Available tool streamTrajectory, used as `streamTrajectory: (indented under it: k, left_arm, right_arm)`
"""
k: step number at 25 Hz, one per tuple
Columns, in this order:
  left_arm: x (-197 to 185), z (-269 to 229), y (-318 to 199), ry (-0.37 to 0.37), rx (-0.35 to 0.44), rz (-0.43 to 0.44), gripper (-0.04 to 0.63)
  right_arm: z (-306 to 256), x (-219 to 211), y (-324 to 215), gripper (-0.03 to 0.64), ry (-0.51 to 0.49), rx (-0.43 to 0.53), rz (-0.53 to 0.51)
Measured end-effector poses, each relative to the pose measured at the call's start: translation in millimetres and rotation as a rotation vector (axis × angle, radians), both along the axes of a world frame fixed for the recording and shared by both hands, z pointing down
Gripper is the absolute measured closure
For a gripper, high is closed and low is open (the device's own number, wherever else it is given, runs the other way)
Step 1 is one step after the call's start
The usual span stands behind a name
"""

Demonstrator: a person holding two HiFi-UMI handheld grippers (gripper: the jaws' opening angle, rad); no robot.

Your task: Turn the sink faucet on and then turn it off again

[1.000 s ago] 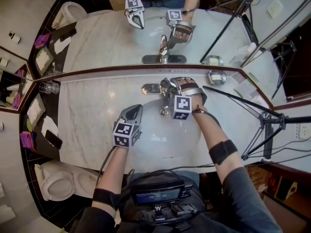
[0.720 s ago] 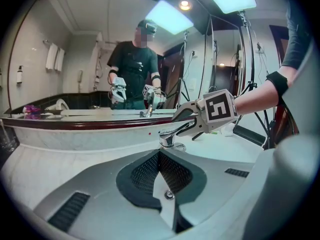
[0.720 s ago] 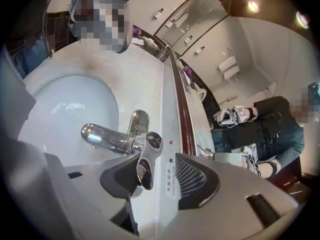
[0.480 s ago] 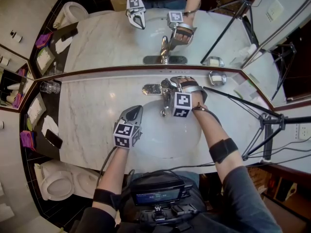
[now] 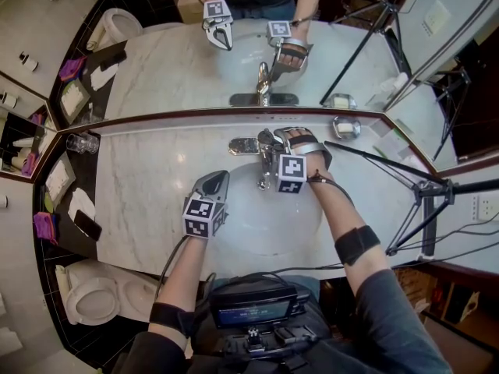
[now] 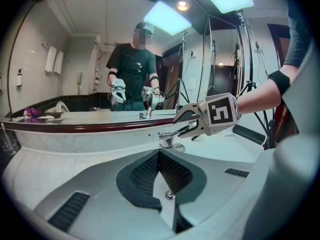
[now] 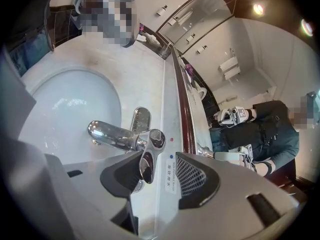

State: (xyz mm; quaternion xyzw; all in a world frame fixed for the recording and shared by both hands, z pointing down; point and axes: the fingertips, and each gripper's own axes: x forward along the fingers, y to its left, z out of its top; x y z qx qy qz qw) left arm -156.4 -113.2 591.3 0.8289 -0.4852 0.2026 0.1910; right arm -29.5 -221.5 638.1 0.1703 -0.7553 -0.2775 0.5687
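The chrome faucet [image 5: 263, 148] stands at the back of the white basin [image 5: 257, 224]. My right gripper [image 5: 274, 140] reaches over it from the right. In the right gripper view the lever [image 7: 146, 166] lies between the open jaws of that gripper [image 7: 156, 160], close against the left one and apart from the right one. The spout [image 7: 107, 134] points over the bowl, and no stream shows at it. My left gripper [image 5: 217, 179] hovers shut and empty over the basin's left rim. Its own view looks toward the faucet [image 6: 167, 140] and the right gripper [image 6: 192, 126].
A mirror [image 5: 179, 61] runs along the back of the marble counter [image 5: 148, 185]. A glass [image 5: 78, 141] stands at the counter's far left and a soap dish [image 5: 347, 125] at the right. A tripod [image 5: 421, 201] stands right of the counter, and a toilet [image 5: 93, 294] sits at lower left.
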Motion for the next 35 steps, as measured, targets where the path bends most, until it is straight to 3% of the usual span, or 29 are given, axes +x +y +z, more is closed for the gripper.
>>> streamTrajectory:
  k: [7, 16, 24, 30, 35]
  left_arm:
    - [0.0, -5.7, 0.2, 0.005, 0.014, 0.002, 0.593]
    - [7.1, -13.3, 4.3, 0.022, 0.024, 0.002, 0.594]
    - [9.6, -18.6, 7.4, 0.04, 0.039, -0.004, 0.594]
    - [8.2, -20.0, 8.7, 0.069, 0.039, -0.021, 0.594]
    - [4.7, -21.8, 11.1, 0.095, 0.036, -0.032, 0.594]
  right_arm:
    - [-16.0, 14.4, 17.7, 0.394, -0.062, 0.001, 0.053]
    - [-42.6, 34.2, 44.7, 0.57, -0.267, -0.002, 0.205]
    - [-59.7, 51.0, 66.3, 0.597, -0.567, -0.092, 0.443]
    - [-75.5, 64.1, 79.4, 0.597, -0.912, -0.253, 0.682]
    - [-66.9, 76.6, 87.8, 0.597, -1.007, -0.288, 0.759]
